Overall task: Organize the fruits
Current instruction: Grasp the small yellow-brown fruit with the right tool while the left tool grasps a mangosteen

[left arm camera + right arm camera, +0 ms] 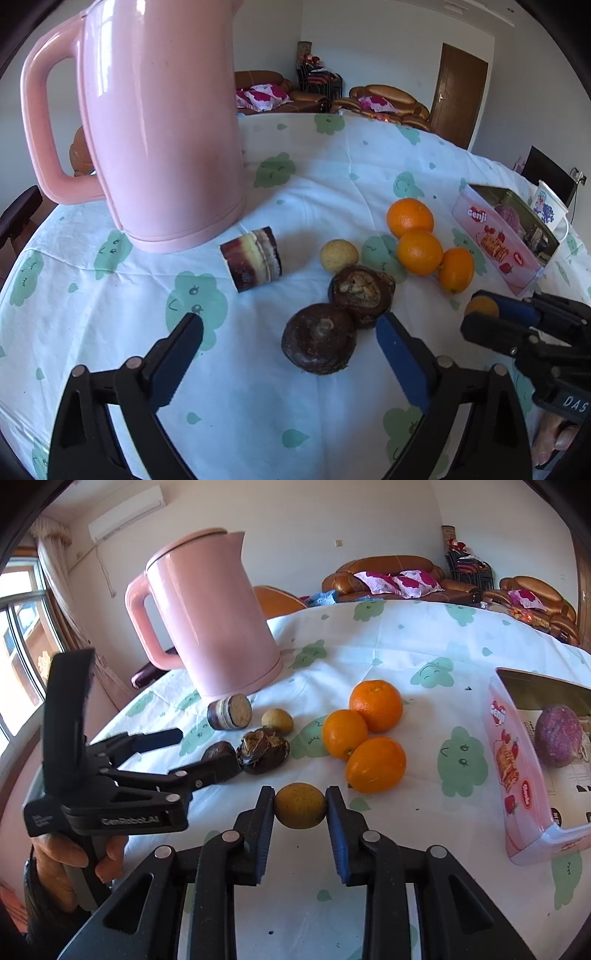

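My right gripper [300,805] is shut on a small yellow-orange fruit [300,805] just above the tablecloth; it also shows in the left wrist view [482,306]. My left gripper [290,325] is open around a dark brown fruit [319,343], with a second dark fruit [360,291] behind it. Three oranges [369,734] lie clustered mid-table, also in the left wrist view [421,251]. A small yellow fruit [338,254] and a cut sugarcane piece [253,264] lie near them.
A tall pink kettle [159,129] stands at the back left. An open pink Genji tin [513,760] at the right holds a purple fruit [557,740]. A white cup [550,208] stands behind the tin. The table's white cloth [258,387] has green prints.
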The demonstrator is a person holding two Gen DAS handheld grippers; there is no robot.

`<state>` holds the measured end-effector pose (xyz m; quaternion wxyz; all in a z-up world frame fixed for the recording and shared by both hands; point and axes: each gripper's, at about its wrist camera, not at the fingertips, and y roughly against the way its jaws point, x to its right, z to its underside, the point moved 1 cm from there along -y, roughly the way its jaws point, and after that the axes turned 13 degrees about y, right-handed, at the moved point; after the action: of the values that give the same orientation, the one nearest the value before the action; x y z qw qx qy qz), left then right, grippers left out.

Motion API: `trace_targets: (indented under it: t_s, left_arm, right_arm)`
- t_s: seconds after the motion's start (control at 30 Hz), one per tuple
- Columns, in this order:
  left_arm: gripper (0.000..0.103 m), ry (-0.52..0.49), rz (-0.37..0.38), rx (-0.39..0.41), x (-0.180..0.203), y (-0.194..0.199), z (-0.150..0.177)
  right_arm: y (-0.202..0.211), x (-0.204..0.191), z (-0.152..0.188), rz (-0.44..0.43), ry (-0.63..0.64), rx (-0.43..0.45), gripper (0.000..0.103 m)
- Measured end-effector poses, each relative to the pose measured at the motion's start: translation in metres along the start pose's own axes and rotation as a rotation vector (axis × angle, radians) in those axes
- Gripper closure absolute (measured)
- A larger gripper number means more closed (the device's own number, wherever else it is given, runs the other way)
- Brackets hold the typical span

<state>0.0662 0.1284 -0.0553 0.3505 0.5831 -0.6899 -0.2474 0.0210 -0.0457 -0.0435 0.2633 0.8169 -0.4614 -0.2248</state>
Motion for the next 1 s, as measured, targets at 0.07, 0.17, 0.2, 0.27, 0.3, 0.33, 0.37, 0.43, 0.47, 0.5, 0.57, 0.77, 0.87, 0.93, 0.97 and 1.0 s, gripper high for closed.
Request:
trace_targets:
  t_s: [0.07, 0.17, 0.2, 0.27, 0.3, 0.33, 0.37, 0.43, 0.47, 0.5, 0.57, 0.77, 0.87, 0.93, 0.97, 1.0]
  left_arm:
    - [0.016, 0.009, 0.018, -0.042, 0.000, -0.007, 0.000]
    - [0.020, 0.022, 0.021, -0.065, -0.001, -0.012, 0.000]
    - [0.021, 0.014, 0.010, -0.066, 0.000, -0.012, 0.001]
    - [0.024, -0.002, -0.008, -0.065, 0.003, -0.013, 0.002]
    - [0.031, -0.008, -0.009, -0.062, 0.004, -0.012, 0.002]
    - [0.035, -0.007, -0.011, -0.056, 0.004, -0.011, 0.002]
    - [0.042, -0.002, -0.004, -0.052, 0.003, -0.010, 0.002]
    - [0.056, 0.014, 0.016, -0.046, -0.001, -0.008, 0.001]
    - [0.061, 0.023, 0.018, -0.044, -0.003, -0.007, 0.001]
    - [0.061, 0.030, 0.024, -0.045, -0.004, -0.007, 0.000]
    - [0.061, 0.031, 0.022, -0.042, -0.004, -0.006, 0.000]
    - [0.061, 0.081, -0.012, 0.051, -0.012, 0.009, -0.001]
    - [0.061, 0.140, -0.017, 0.143, -0.020, 0.026, -0.002]
    - [0.061, 0.173, -0.015, 0.209, -0.023, 0.037, -0.001]
    - [0.061, 0.186, -0.018, 0.240, -0.023, 0.041, 0.000]
    - [0.061, 0.196, -0.027, 0.270, -0.022, 0.045, 0.000]
  right_arm:
    - [0.004, 0.004, 0.001, 0.011, -0.016, 0.015, 0.073]
    - [0.002, 0.006, 0.000, 0.000, -0.031, 0.013, 0.073]
    - [0.001, 0.007, 0.000, -0.003, -0.032, 0.012, 0.073]
    - [-0.001, 0.007, -0.001, -0.003, -0.031, 0.015, 0.073]
    - [0.000, 0.007, -0.001, -0.002, -0.031, 0.017, 0.073]
    - [0.000, 0.007, -0.001, -0.003, -0.032, 0.019, 0.073]
    - [0.000, 0.008, 0.000, -0.004, -0.032, 0.019, 0.073]
    - [0.002, 0.008, 0.001, -0.003, -0.031, 0.023, 0.073]
    - [0.003, 0.008, 0.001, -0.002, -0.028, 0.027, 0.073]
    - [0.004, 0.008, 0.000, 0.003, -0.023, 0.033, 0.073]
    - [0.007, 0.007, -0.001, 0.021, -0.008, 0.047, 0.073]
    - [0.021, 0.008, -0.005, 0.049, 0.018, 0.124, 0.073]
    - [0.030, 0.009, -0.008, 0.049, 0.023, 0.175, 0.073]
    - [0.035, 0.011, -0.010, 0.045, 0.022, 0.201, 0.073]
    - [0.037, 0.012, -0.011, 0.041, 0.019, 0.213, 0.073]
    - [0.039, 0.013, -0.011, 0.040, 0.017, 0.224, 0.073]
